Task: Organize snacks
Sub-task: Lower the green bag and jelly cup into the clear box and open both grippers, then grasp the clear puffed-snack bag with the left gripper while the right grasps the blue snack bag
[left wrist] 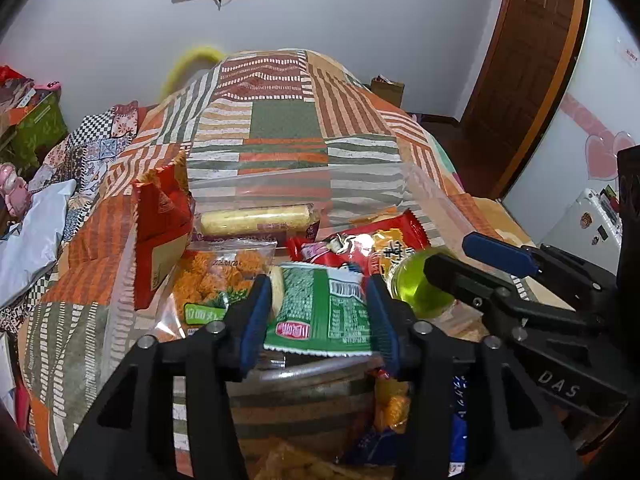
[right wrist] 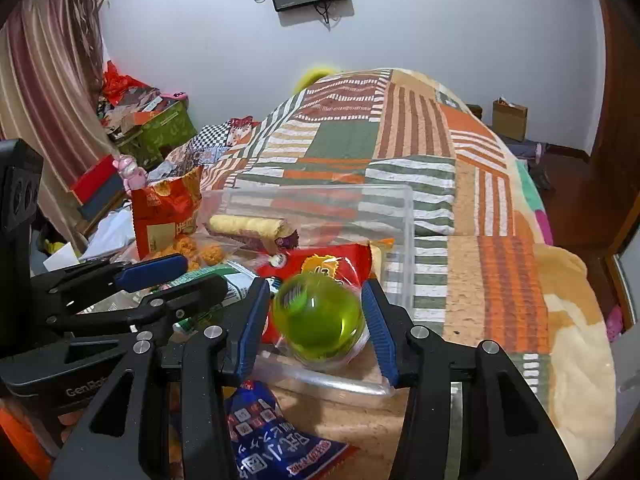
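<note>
A clear plastic bin on the patchwork bedspread holds several snack packs: a tall red bag, a yellow roll, an orange crisps pack and a red pack. My left gripper is shut on a green snack packet over the bin. My right gripper is shut on a round green jelly cup, blurred, above the bin's near right corner. Each gripper shows in the other's view: the right, the left.
A blue snack pack and orange snack packs lie on the bed in front of the bin. Clutter and boxes stand at the left by the curtain. A wooden door stands at the right.
</note>
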`<state>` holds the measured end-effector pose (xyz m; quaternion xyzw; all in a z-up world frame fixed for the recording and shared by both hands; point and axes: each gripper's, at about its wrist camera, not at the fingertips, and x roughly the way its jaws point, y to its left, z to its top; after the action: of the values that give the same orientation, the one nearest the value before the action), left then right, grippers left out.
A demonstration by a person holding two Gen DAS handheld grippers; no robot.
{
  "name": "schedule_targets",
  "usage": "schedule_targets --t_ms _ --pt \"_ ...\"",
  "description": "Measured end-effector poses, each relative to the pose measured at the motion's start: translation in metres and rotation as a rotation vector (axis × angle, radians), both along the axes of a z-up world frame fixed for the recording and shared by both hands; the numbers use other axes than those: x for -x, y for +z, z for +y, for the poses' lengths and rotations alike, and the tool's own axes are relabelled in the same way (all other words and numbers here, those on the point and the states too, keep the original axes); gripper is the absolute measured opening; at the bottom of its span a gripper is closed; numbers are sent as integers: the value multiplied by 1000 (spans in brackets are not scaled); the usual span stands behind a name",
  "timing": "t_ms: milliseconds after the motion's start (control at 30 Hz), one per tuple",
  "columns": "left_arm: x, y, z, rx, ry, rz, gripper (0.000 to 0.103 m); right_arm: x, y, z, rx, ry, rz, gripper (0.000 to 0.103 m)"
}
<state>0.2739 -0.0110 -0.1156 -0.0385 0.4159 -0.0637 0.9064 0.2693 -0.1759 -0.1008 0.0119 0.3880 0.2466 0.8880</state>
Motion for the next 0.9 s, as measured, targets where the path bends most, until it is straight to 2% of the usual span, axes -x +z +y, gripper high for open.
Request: schedule_targets --t_ms 300,433,533,700,767,900 --pt "28 23 7 8 15 -43 62 20 18 -15 -23 -9 -24 45" --pt "47 33 13 -7 27 -67 65 36 29 -21 -25 -11 -51 52" --pt "63 36 17 -10 33 -68 69 49 34 -23 -23 -2 -65 53" --pt "82 25 21 -34 37 -38 72 64 31 -21 -8 22 -64 55" --pt "87 17 23 -34 40 -10 72 69 28 -20 -1 26 -63 64" --pt "95 -1 25 -23 34 50 72 74 15 -17 27 43 -37 64"
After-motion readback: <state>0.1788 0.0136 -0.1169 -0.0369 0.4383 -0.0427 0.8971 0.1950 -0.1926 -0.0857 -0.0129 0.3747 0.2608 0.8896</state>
